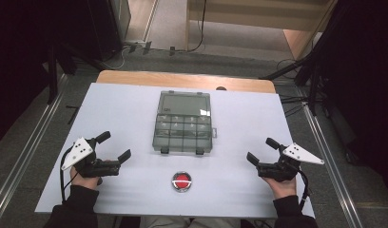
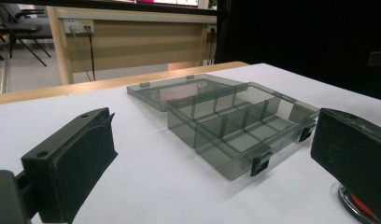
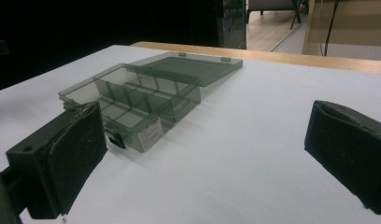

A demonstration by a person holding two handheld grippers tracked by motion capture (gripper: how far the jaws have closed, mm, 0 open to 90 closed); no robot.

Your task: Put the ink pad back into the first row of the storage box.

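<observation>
An open box [image 1: 183, 124] sits at the table's [image 1: 121, 109] centre, its lid laid flat toward the far edge and its compartments facing up. A red-topped disc [image 1: 182, 181] lies near the near edge, apart from the box. Left gripper [image 1: 115, 147], near the left edge: jaws spread, holding nothing. Right gripper [image 1: 261, 150], near the right edge: jaws spread, holding nothing.

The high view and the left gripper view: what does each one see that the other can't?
High view alone: both hands, the right tongs, the whole red button. Left gripper view alone: wall sockets on a wooden counter and a chair behind the table. Both: the open compartment box, its lid laid flat, on the white table.
</observation>
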